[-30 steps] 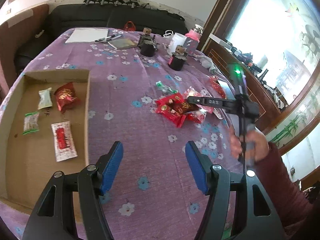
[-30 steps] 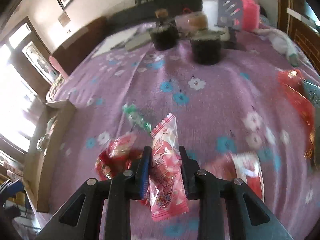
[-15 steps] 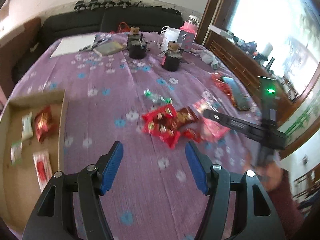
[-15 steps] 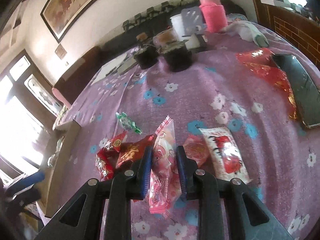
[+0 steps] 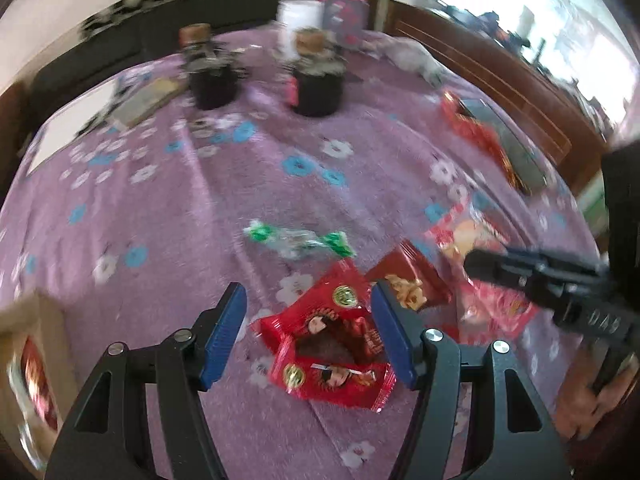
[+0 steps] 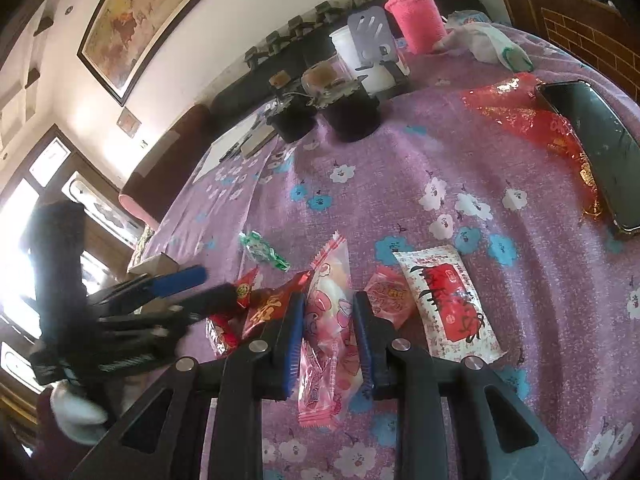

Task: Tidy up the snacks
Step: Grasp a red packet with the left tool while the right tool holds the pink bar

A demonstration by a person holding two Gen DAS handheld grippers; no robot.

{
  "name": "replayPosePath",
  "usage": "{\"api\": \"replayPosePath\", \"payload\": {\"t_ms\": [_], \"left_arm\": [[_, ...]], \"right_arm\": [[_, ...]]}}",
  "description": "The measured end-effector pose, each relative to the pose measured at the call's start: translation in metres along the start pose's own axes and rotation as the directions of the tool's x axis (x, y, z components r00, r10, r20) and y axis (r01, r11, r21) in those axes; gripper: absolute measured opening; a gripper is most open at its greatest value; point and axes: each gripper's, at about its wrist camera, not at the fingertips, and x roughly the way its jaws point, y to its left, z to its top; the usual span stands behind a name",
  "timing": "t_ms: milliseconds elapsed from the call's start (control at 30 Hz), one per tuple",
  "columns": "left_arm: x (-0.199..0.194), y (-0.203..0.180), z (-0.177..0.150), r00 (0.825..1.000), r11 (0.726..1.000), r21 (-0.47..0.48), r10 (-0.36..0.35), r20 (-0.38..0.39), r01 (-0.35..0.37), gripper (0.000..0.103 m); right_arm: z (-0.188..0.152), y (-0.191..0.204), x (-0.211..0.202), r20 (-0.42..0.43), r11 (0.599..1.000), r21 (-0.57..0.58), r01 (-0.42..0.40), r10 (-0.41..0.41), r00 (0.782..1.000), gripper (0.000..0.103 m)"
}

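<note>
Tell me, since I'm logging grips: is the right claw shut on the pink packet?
Shut: the right claw presses the pink plastic snack packet on both sides.

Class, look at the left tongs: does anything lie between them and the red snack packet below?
Nothing visible does. The left tongs stand open over the red snack packet, with only the purple tablecloth around it.

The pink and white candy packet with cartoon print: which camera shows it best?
The right wrist view: the pink and white candy packet sits sharp and centred, clamped between the right hand-held gripper's blue pads. The left wrist view shows only a blurred part of it, behind that gripper's black fingers.
</note>
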Motion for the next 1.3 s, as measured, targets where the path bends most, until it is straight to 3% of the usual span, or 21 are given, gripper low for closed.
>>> {"api": "replayPosePath", "payload": {"t_ms": [500, 633, 833, 1000, 1100, 1300], "left_arm": [[0.009, -0.006, 0.000, 1.000, 0.991, 0.133, -0.022, -0.010, 0.023, 0.064], [0.007, -0.014, -0.001, 0.998, 0.970, 0.241, -0.024, -0.051, 0.035, 0.064], [0.009, -0.005, 0.002, 0.992, 0.961, 0.265, -0.056, -0.111, 0.084, 0.063], [0.021, 0.004, -0.001, 0.992, 0.967, 0.252, -0.008, -0.124, 0.040, 0.063], [0.022, -0.003, 0.000, 0.994, 0.964, 0.262, -0.016, -0.107, 0.044, 0.062], [0.029, -0.018, 0.003, 0.997, 0.963, 0.268, 0.047, -0.060, -0.029, 0.060]], "right_arm": [[-0.001, 0.004, 0.006, -0.019, 1.000, -0.013, -0.014, 0.014, 1.000, 0.026], [-0.001, 0.004, 0.006, -0.023, 1.000, -0.012, -0.017, 0.017, 1.000, 0.026], [-0.001, 0.004, 0.007, -0.025, 1.000, -0.009, -0.020, 0.019, 0.999, 0.026], [0.000, 0.003, 0.008, -0.031, 1.000, -0.005, -0.024, 0.024, 0.999, 0.026], [-0.001, 0.003, 0.009, -0.037, 1.000, -0.003, -0.027, 0.027, 0.999, 0.026], [-0.002, 0.004, 0.012, -0.046, 1.000, -0.014, -0.013, 0.012, 0.999, 0.026]]}}
